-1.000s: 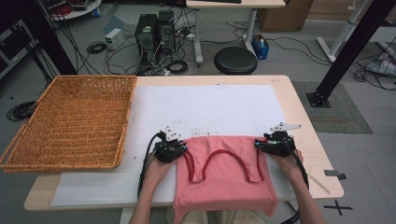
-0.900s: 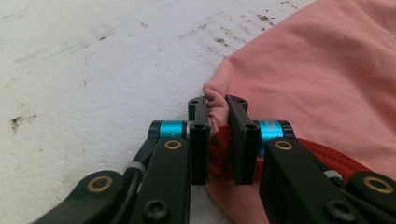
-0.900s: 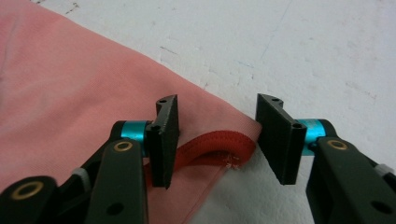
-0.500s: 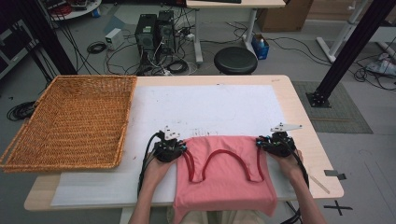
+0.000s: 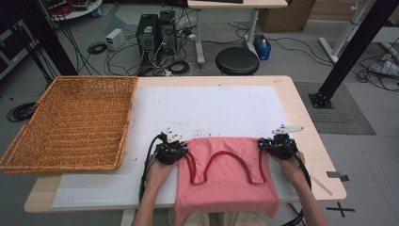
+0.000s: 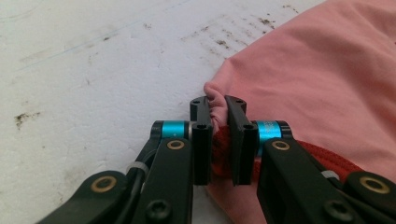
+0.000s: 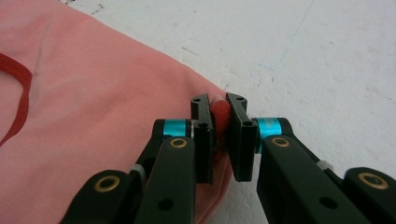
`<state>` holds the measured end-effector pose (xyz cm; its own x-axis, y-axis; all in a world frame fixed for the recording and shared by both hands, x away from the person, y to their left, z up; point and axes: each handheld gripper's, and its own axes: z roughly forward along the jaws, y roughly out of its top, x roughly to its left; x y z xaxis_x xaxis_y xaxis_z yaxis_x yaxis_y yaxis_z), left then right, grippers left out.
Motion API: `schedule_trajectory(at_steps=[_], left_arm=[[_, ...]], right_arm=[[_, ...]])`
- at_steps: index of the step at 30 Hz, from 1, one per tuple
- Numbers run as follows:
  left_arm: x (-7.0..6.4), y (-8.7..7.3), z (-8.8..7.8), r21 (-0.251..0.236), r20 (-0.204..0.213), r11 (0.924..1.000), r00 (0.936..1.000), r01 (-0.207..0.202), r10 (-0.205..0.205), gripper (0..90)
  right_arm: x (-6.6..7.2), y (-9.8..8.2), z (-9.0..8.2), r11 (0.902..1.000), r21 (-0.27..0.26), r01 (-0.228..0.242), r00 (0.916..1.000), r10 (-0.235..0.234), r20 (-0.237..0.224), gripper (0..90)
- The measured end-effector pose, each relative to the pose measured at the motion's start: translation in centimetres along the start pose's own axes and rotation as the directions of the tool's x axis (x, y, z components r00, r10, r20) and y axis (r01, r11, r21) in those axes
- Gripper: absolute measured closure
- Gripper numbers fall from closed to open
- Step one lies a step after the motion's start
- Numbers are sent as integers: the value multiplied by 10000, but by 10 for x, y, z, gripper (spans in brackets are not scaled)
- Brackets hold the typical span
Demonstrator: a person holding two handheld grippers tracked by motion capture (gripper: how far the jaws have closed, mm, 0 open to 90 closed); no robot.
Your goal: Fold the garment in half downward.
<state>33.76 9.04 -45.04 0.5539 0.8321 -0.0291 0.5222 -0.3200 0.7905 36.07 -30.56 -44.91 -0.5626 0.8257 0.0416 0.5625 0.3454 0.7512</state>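
a shallow rectangular woven wicker basket (image 5: 70,120) sits at the table's left, well apart from the pink cloth tote bag with red strap handles (image 5: 228,181), which lies at the near edge on the white paper sheet (image 5: 207,108) (bare beyond it). the left gripper (image 5: 182,151) clamps the bag's far-left corner. the right gripper (image 5: 261,145), its jaws just closing, pinches the far-right corner; the gripper views show bunched fabric (image 6: 215,100) and red strap (image 7: 220,114) between the jaws.

I find no legible text, label, brand, number or sign on anything around my white table sheet (image 5: 207,110); the dark specks printed across it beside the pink garment (image 5: 226,181) are smudges, not characters.
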Motion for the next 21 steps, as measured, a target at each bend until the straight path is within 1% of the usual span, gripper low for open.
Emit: schedule_trajectory(at_steps=[2,3,5,6,7,8,11,13,16,17,19,20,21], left_arm=[[0,1,-4,-187,12,9998,10000,-17,17,814],[1,2,-7,-340,8,9994,10000,83,-83,814],[3,7,-14,-588,150,9979,9996,256,-247,813],[3,7,-14,-588,150,9979,9996,256,-247,813],[4,13,-19,-719,138,9972,9997,193,-184,813],[4,17,-21,-790,94,9968,9999,146,-139,813],[5,29,-28,-1016,-46,9948,10000,-36,31,813],[8,37,-32,-1122,-134,9936,9999,-104,90,813],[16,45,-34,-1197,-210,9928,9997,51,-77,813],[18,46,-33,-1230,-224,9923,9996,134,-162,813],[20,48,-33,-1253,-253,9920,9995,163,-196,813],[23,52,-32,-1224,-308,9923,9993,192,-231,813],[23,52,-32,-1224,-308,9923,9993,192,-231,813]], right_arm=[[1,1,-3,10000,-81,49,10000,-50,-6,826],[2,2,-5,9998,-179,44,10000,-44,-18,826],[3,6,-11,9991,-407,71,10000,-71,-8,826],[3,6,-11,9991,-407,71,10000,-71,-8,826],[6,13,-17,9980,-620,93,10000,-95,-30,826],[6,17,-20,9972,-727,194,9998,-198,-42,825],[9,30,-28,9951,-950,272,9996,-281,-76,825],[9,38,-31,9940,-1061,260,9996,-272,-99,825],[6,46,-33,9926,-1213,111,9999,-113,-11,824],[5,48,-34,9918,-1279,-25,10000,21,-35,824],[2,53,-34,9907,-1358,-119,9999,115,-33,824],[1,56,-33,9901,-1400,-61,10000,62,3,824],[1,58,-32,9907,-1359,-96,9999,99,15,824]])
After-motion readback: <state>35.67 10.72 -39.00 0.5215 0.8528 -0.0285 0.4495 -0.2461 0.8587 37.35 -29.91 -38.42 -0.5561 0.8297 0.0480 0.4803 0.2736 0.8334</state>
